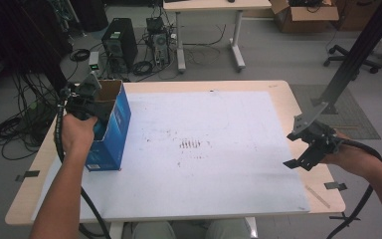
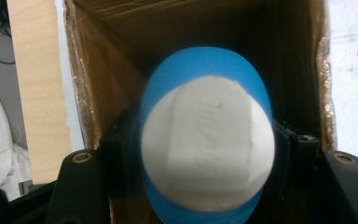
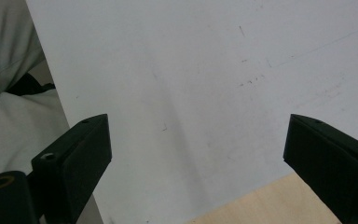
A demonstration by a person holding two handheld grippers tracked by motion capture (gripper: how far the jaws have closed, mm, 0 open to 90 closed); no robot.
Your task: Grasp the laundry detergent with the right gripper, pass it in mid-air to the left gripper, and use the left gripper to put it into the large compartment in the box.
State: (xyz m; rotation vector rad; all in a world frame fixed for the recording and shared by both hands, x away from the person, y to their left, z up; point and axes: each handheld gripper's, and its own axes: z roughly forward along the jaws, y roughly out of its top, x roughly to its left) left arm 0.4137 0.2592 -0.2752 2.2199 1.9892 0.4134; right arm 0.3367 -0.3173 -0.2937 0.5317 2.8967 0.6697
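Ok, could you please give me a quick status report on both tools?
Left tool shut on blue-and-white object, over open blue box. Right tool open, empty, above white mat. Nothing in the way.

The left gripper (image 1: 87,102) points downward at the end of a forearm reaching forward, the left hand (image 1: 77,134) wrapped round its body; its jaws are clamped tight. Well apart to its right, the right gripper (image 1: 311,144) hangs low, jaws spread wide, right hand (image 1: 345,157) behind it.

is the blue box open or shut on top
Open: the blue box shows bare cardboard walls inside, and the left gripper holds a blue-and-white object over its mouth.
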